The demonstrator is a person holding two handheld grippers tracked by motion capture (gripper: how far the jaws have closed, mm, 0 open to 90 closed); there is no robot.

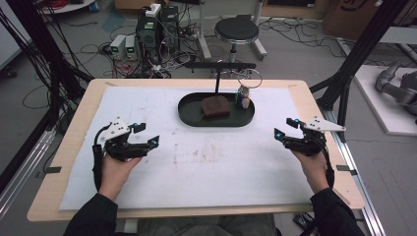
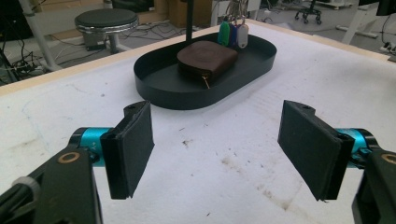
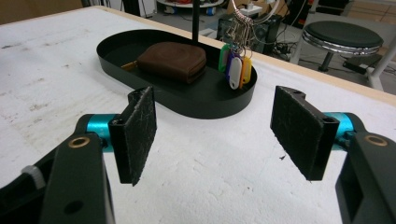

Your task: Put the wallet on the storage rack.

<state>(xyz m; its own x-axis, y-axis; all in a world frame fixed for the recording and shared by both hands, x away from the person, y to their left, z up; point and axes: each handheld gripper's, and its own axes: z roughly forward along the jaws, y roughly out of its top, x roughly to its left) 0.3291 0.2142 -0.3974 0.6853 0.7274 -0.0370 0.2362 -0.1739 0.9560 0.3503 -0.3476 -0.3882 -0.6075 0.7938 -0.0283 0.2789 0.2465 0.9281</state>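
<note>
The left gripper (image 1: 146, 133) and right gripper (image 1: 286, 128) hover over the white tabletop (image 1: 206, 167), well apart, each with its fingers spread and nothing between them. Beyond them at the far middle sits a black tray (image 1: 189, 114) holding a brown pouch (image 1: 215, 106), with a bunch of key tags (image 1: 243, 96) hanging at its right end.

Both forearms reach in low and wide apart. The left gripper (image 1: 145, 133) and the right gripper (image 1: 285, 128) point forward and slightly inward, each with its fingers (image 2: 128, 149) spread wide, nothing between them.
</note>
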